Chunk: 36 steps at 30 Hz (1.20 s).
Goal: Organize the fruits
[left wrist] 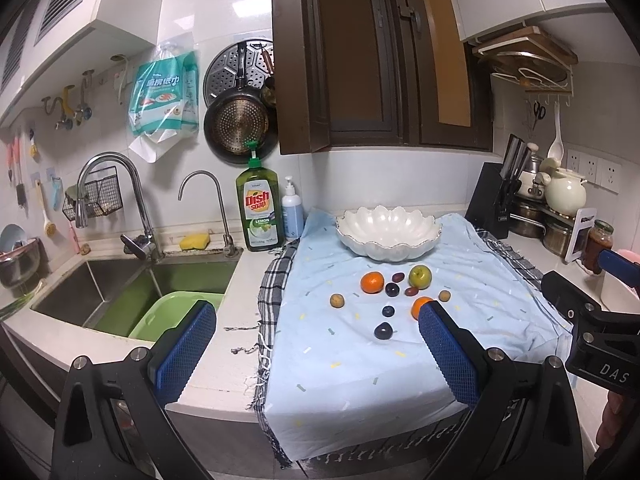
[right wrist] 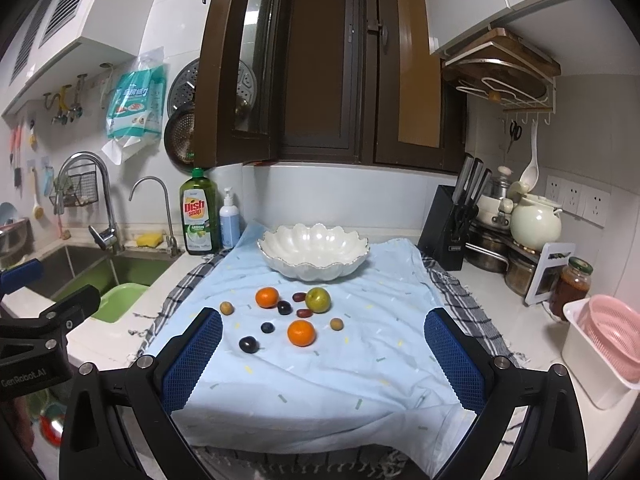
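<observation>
Your left claw [left wrist: 316, 344] and right claw [right wrist: 323, 354] are gaping wide, empty, facing the fruits [right wrist: 288, 314]; long axes aren't discernible

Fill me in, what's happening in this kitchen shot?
A person holds two tongs, left tongs and right tongs, both open and empty above the near edge of the blue cloth. No fruit is sorted yet: the white bowl is empty, and two oranges, a green apple and the small fruits lie loose on the cloth in front of it.
</observation>
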### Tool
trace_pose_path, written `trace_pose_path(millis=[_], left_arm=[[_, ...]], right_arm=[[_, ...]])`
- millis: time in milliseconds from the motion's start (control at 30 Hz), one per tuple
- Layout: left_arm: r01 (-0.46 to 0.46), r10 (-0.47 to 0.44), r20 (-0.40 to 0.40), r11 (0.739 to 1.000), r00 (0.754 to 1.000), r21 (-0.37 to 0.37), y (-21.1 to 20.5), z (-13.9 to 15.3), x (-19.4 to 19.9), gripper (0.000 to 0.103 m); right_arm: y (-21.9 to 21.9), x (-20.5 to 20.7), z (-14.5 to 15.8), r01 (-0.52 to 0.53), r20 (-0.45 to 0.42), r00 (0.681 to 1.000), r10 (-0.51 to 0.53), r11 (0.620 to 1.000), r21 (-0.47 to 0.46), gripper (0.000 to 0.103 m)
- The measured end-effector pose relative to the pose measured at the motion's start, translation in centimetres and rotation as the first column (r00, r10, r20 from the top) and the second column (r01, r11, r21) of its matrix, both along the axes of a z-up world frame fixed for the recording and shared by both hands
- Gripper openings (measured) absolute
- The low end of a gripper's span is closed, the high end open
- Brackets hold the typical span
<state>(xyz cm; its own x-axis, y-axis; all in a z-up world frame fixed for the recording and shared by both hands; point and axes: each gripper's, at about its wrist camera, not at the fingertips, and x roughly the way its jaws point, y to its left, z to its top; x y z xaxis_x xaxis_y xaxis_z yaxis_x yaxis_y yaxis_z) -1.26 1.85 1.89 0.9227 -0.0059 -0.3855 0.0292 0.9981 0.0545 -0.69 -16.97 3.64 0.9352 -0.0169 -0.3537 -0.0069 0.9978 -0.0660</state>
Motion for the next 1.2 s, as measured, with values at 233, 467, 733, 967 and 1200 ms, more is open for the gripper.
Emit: trace_pose_path(millis=[233,467,733,967,1200], left_arm=[[0.011,-0.011,0.012,1.0,1.0,0.0,0.2,0.2,-0.1,0.103],[0.023,-0.023,0.012,1.0,1.0,0.003,0.2,0.3,-0.4,0.103],[0.024,-0.024,0.02,1.0,1.0,0.008,0.2,0.5,-0.6,0.103],[0.024,-0.024,0.029,1.0,0.999,0.009,0.3,0.7,-0.7,0.103],[0.027,-0.027,0.031,1.0,0.999,0.006,0.3,0.9,-0.6,0.103]], right_arm=[[0.0,0.0,0.3,-0.001,0.002,1.0,0.001,1.0,0.003,0.103],[0.0,0.0,0.1,-0.004,0.002,1.0,0.004,1.0,0.003,0.103],[0.2,-0.3,0.5,-0.01,0.008,1.0,0.01,1.0,0.002,0.102],[0.5,-0.4,0.7,-0.014,0.015,1.0,0.015,1.0,-0.004,0.102],[0.9,-0.4,0.7,-0.027,0.013,1.0,0.027,1.0,-0.004,0.102]])
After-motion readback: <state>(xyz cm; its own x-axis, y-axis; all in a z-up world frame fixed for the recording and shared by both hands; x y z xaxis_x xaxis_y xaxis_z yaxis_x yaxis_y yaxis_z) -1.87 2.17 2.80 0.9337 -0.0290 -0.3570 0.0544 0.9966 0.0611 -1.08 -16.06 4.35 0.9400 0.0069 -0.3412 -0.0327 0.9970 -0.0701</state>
